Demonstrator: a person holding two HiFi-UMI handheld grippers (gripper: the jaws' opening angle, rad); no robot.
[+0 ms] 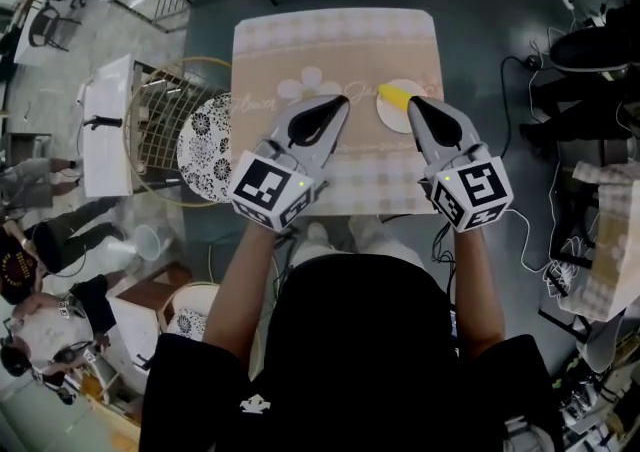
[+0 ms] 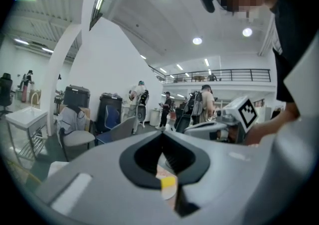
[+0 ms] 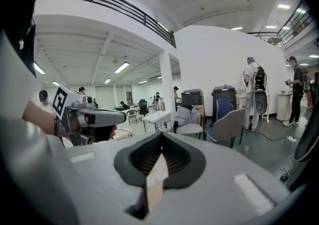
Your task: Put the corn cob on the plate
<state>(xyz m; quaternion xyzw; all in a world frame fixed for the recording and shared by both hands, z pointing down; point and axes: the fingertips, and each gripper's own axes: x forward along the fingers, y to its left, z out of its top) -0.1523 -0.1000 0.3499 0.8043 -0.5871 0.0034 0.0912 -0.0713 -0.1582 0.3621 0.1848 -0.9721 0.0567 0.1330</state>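
Observation:
In the head view a yellow corn cob [image 1: 392,94] lies on the far left part of a small white plate [image 1: 393,118], which sits on the table's beige checked cloth [image 1: 290,50]. My left gripper [image 1: 345,101] hovers just left of the plate, shut and empty. Right of the cob, over the plate's edge, my right gripper [image 1: 411,102] is also shut with nothing in it. The left gripper view has its jaws meeting at the tip [image 2: 162,132], with a sliver of corn cob [image 2: 168,182] below them. The right gripper view shows shut jaws [image 3: 161,134] too.
A wire basket [image 1: 160,125] and a black-and-white patterned round dish [image 1: 205,145] stand left of the table, beside a white stand [image 1: 105,125]. Chairs sit at the far side. Cables [image 1: 520,90] lie on the floor at right. People stand around the hall.

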